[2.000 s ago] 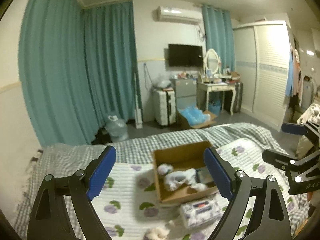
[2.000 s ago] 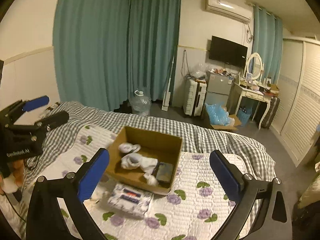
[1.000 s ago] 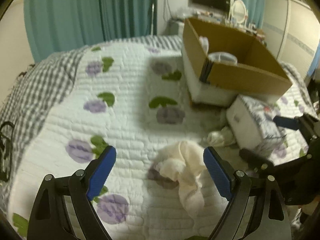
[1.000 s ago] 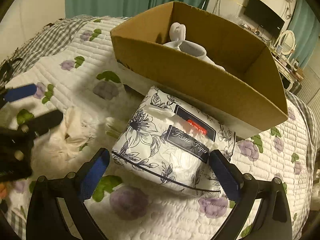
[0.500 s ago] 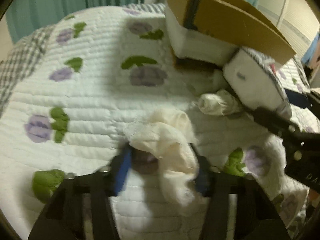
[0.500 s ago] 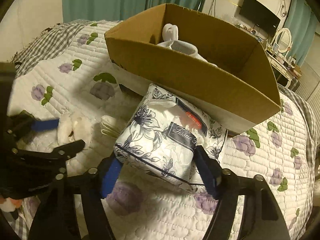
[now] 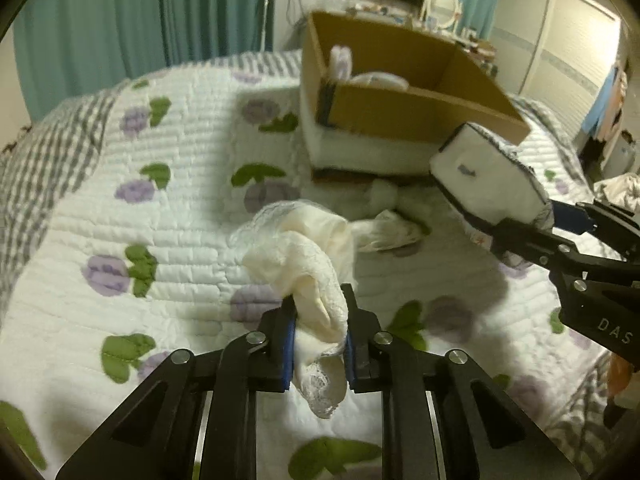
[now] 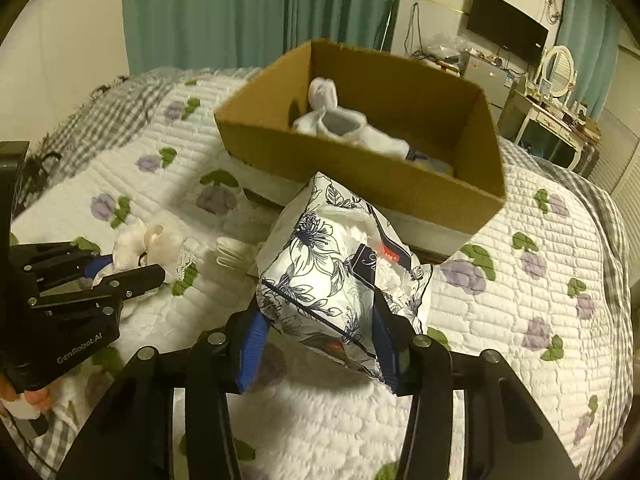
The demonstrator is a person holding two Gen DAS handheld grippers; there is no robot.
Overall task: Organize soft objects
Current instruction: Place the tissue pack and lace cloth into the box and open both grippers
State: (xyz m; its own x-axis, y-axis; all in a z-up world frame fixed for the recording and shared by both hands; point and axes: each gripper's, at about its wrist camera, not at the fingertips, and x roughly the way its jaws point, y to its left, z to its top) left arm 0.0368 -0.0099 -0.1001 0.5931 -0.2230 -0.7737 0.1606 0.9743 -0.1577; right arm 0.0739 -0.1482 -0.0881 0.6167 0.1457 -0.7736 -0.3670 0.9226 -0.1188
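Inside cardboard box (image 8: 360,168), white socks (image 8: 344,124)

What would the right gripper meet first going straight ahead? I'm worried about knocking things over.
Probably the near wall of the cardboard box. The right gripper, shut on the tissue pack, points at it, so the pack would likely touch first. Depth is unclear.

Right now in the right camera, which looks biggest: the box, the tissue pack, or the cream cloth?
1. Box, widest in this view, though farther away.
2. Tissue pack, held close to the camera, so it looks larger than it is.
3. Cream cloth, clearly smallest, partly hidden by the left gripper's fingers.
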